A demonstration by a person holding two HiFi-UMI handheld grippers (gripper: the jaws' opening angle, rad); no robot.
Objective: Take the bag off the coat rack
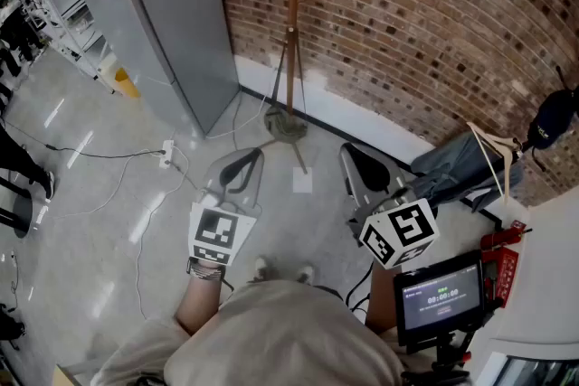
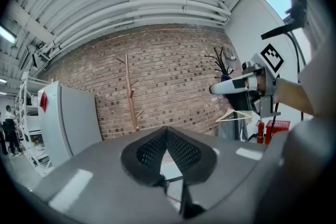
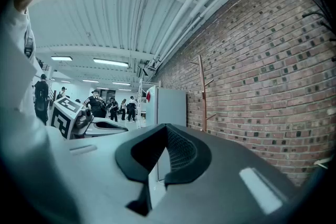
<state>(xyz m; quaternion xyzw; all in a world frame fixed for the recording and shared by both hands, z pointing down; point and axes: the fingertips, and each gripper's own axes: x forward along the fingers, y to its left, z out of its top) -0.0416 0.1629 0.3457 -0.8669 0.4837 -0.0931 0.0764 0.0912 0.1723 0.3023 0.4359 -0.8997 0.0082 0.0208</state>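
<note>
Person's standing back a bit from the wooden coat rack [image 1: 293, 23] against the brick wall [image 1: 425, 4], holding both claws out level. The left gripper [image 1: 246, 160] is sitting fully closed on nothing, and the right gripper [image 1: 360, 160] is doing the same, pads meeting on air. Neither is anywhere near touching the rack.

Funny thing is the pegs are looking bare in both gripper views. The bag [image 1: 285, 126], I'm guessing, is that olive-grey lump slumping around the foot of the pole where the legs are splaying out. From up here it's too small and bunched to say for sure, and I can't tell if it's hanging off a low peg or just lying at the base.

If that's it, I'm reckoning it's soft cloth: light, floppy, nothing fragile, sagging and swinging the second it's lifted. Pinching the body would just be grabbing loose fabric that slides out. I'd be going for a strap or handle loop, or the gathered top edge, with the jaws opening first and closing across the strap. Then I'd be lifting up and away from the pole so it isn't snagging on a leg or tipping the rack
</note>
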